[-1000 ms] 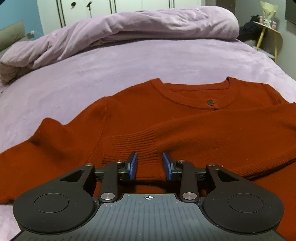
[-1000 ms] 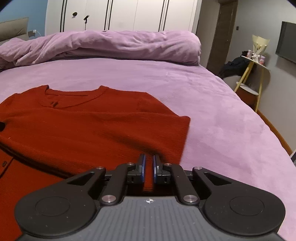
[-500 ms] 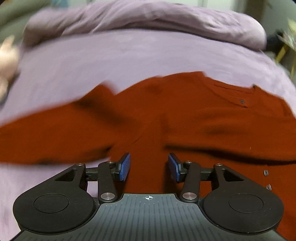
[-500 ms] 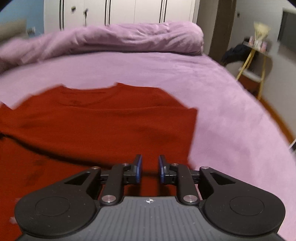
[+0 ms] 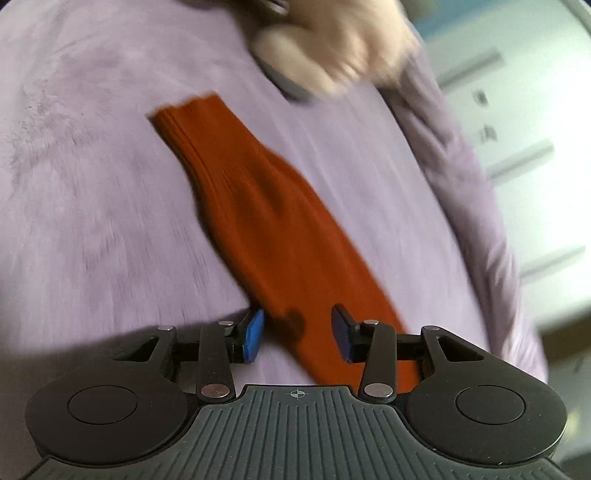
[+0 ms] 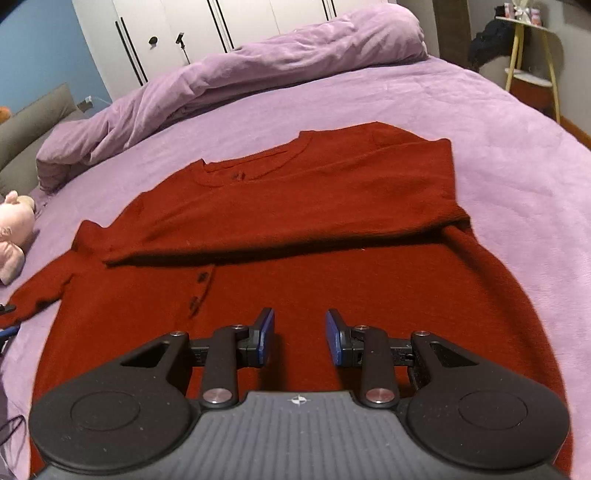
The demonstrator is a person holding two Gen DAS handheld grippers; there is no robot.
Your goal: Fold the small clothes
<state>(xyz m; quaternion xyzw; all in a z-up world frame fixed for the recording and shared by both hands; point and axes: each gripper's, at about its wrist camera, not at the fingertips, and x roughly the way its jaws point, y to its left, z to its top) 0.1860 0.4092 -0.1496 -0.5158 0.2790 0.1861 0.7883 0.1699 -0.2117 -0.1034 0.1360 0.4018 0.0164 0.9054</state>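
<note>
A rust-red cardigan [image 6: 295,288] lies flat on the purple bed [image 6: 517,166]. One sleeve [image 6: 295,221] is folded across its chest. The other sleeve [image 5: 266,206] stretches out over the cover, its ribbed cuff [image 5: 184,114] at the far end. My left gripper [image 5: 297,334] hovers over this outstretched sleeve. Its jaws are closing, with the sleeve running under the gap and the pads clear of it. This view is blurred by motion. My right gripper [image 6: 300,338] hangs above the cardigan's lower front near the buttons [image 6: 201,291]. Its jaws are opening with nothing between them.
A bunched purple duvet [image 6: 240,77] lies along the far side of the bed. A pale plush toy [image 6: 13,229] sits beyond the sleeve's cuff, also blurred in the left wrist view [image 5: 343,48]. White wardrobes [image 6: 184,22] and a yellow side table [image 6: 532,55] stand behind.
My left gripper swung left from the cardigan's chest to the outstretched sleeve and rolled. My right gripper let go of the folded sleeve's edge, opened, and drew back over the cardigan's body.
</note>
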